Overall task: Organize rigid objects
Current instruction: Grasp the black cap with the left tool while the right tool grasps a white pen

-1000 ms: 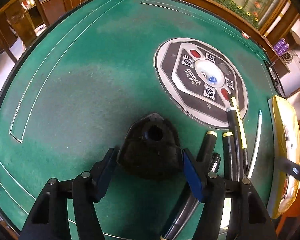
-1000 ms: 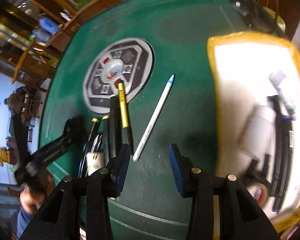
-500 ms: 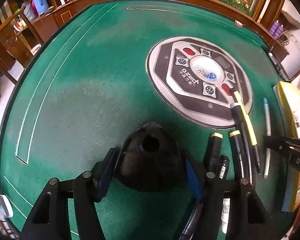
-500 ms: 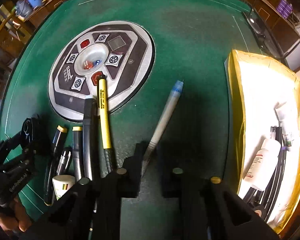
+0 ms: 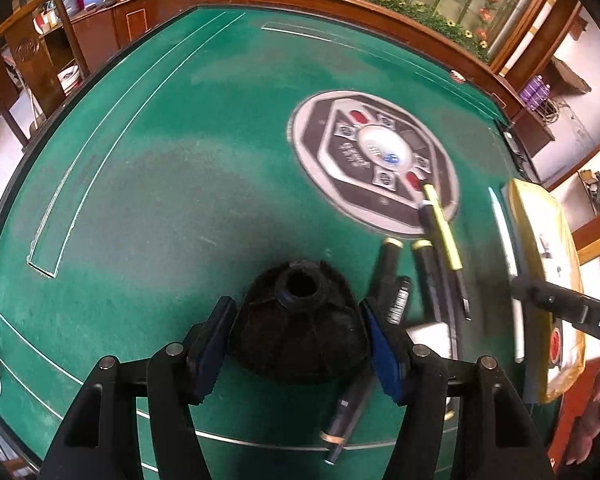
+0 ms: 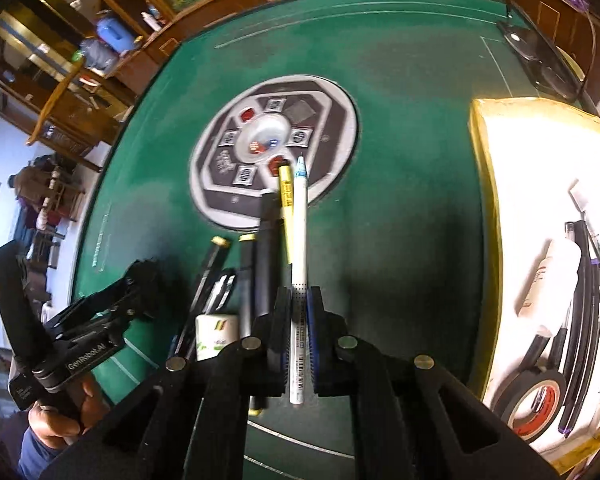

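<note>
My left gripper (image 5: 296, 314) is shut on a black cone-shaped piece (image 5: 300, 348) with a round hole at its top, one blue pad pressing on each side, above the green felt. My right gripper (image 6: 299, 300) is shut on a white pen with a blue cap (image 6: 299, 232). The pen sticks out forward between the pads, clear of the table. Left of it lie a yellow pen (image 6: 286, 196), black markers (image 6: 266, 252) and gold-capped black pens (image 6: 216, 264). In the right wrist view the left gripper (image 6: 140, 280) shows at the left, with a hand under it.
A round grey control panel (image 6: 332, 120) sits in the middle of the green table (image 6: 400, 80). To the right lies a yellow-rimmed tray (image 6: 480, 184) with a tape roll (image 6: 536, 396), a white bottle (image 6: 552, 276) and dark cords. A small white box (image 6: 216, 328) lies by the pens. Wooden rail and shelves surround the table.
My right gripper's jaws closed on the white pen and lifted it off the felt. The left gripper kept its hold on the black cone and rose slightly.
</note>
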Demonstrator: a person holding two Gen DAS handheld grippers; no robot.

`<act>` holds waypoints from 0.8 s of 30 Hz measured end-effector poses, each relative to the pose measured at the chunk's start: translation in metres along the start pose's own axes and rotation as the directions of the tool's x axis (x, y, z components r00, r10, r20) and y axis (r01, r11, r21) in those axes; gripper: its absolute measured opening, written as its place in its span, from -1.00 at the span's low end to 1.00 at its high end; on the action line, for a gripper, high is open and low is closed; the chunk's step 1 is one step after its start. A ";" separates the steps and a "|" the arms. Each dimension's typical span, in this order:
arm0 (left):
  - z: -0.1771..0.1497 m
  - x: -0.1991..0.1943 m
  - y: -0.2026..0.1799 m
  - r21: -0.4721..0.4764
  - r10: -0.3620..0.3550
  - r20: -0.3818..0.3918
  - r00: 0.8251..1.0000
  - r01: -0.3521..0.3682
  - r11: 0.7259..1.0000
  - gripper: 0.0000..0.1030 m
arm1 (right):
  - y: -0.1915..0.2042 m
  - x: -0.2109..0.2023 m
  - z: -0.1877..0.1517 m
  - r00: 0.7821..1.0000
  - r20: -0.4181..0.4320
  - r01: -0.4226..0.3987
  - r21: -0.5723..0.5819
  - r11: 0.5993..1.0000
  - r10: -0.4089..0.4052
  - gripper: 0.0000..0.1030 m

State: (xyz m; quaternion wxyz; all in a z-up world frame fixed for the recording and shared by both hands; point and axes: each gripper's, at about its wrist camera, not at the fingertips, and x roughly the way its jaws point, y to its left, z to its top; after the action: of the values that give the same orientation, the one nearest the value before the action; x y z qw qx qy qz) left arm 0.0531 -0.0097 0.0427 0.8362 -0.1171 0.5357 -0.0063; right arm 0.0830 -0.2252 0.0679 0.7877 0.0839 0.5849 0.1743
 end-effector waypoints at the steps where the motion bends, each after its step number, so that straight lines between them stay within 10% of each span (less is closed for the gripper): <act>1: 0.000 -0.003 -0.004 0.006 -0.003 0.005 1.000 0.003 1.000 0.30 | -0.001 -0.004 -0.002 1.000 0.004 -0.019 -0.002 1.000 0.019 -0.86; 24: -0.009 -0.042 -0.140 0.236 -0.107 0.049 0.993 0.092 0.967 0.30 | -0.072 -0.066 -0.030 0.990 0.121 -0.079 0.090 0.993 0.068 -0.86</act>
State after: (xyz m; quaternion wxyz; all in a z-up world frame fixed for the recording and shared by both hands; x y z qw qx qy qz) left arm 0.0434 -0.1423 0.1054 0.8588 -0.0447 0.4989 -0.1077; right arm 0.0506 -0.3189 0.0931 0.8090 0.1528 0.5415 0.1700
